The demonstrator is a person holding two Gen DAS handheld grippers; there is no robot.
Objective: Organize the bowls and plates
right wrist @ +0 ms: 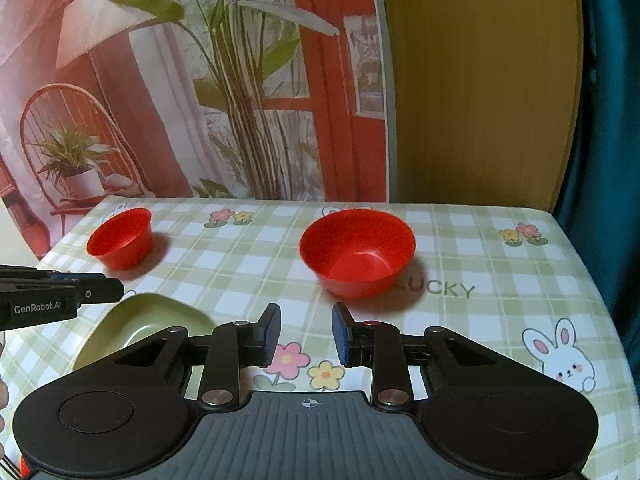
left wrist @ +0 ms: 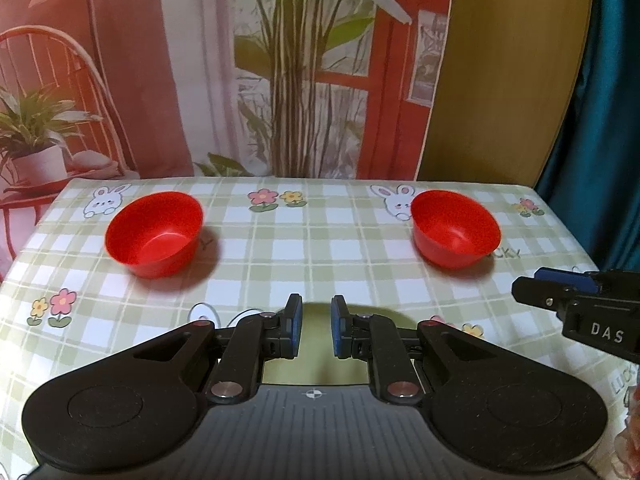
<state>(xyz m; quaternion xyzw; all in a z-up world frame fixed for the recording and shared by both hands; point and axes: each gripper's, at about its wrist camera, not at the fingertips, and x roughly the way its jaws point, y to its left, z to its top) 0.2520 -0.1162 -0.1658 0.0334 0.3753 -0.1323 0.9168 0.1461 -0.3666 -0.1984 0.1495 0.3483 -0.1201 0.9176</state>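
Two red bowls stand upright on the checked tablecloth. The left red bowl (left wrist: pixel 154 234) (right wrist: pixel 120 238) is at the far left, the right red bowl (left wrist: pixel 456 228) (right wrist: pixel 357 251) at the far right. A green plate (right wrist: pixel 156 318) (left wrist: pixel 318 360) lies near the table's front, under and between my left gripper's fingers in the left wrist view. My left gripper (left wrist: pixel 317 326) is open and empty above the green plate. My right gripper (right wrist: pixel 306 332) is open and empty, a little short of the right red bowl. Each gripper's side shows in the other view: the right gripper (left wrist: pixel 576 312), the left gripper (right wrist: pixel 60 298).
The table (left wrist: pixel 320 248) is covered by a green-checked cloth with rabbits and flowers. A printed backdrop (left wrist: pixel 240 68) with a plant and a chair hangs behind it. A wooden panel (right wrist: pixel 480 80) and a teal curtain (right wrist: pixel 600 120) stand at the right.
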